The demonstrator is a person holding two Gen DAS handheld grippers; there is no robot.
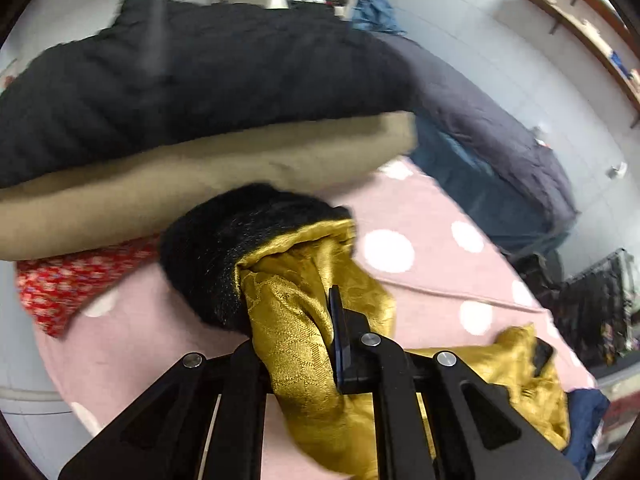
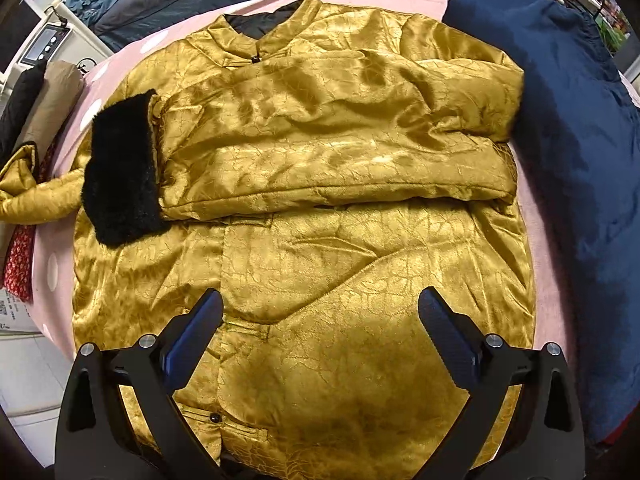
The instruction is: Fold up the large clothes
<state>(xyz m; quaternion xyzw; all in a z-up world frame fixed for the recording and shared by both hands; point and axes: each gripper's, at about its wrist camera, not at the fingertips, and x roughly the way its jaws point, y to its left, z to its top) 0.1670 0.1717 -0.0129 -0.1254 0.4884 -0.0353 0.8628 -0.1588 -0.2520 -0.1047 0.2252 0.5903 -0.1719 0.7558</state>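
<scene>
One sleeve (image 2: 320, 152) already lies folded across the gold jacket (image 2: 340, 320) beyond the right gripper's (image 2: 320, 316) wide, empty jaws, while the left gripper's (image 1: 316, 344) jaws pinch the other, fur-cuffed sleeve (image 1: 296, 320), not yet folded in.

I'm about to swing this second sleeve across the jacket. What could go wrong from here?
1. The left gripper pinches only slick gold sleeve fabric behind the fur cuff; it may slip out.
2. The sleeve already folded across the jacket could be dragged askew.
3. The right gripper hangs open, pinning nothing.
</scene>
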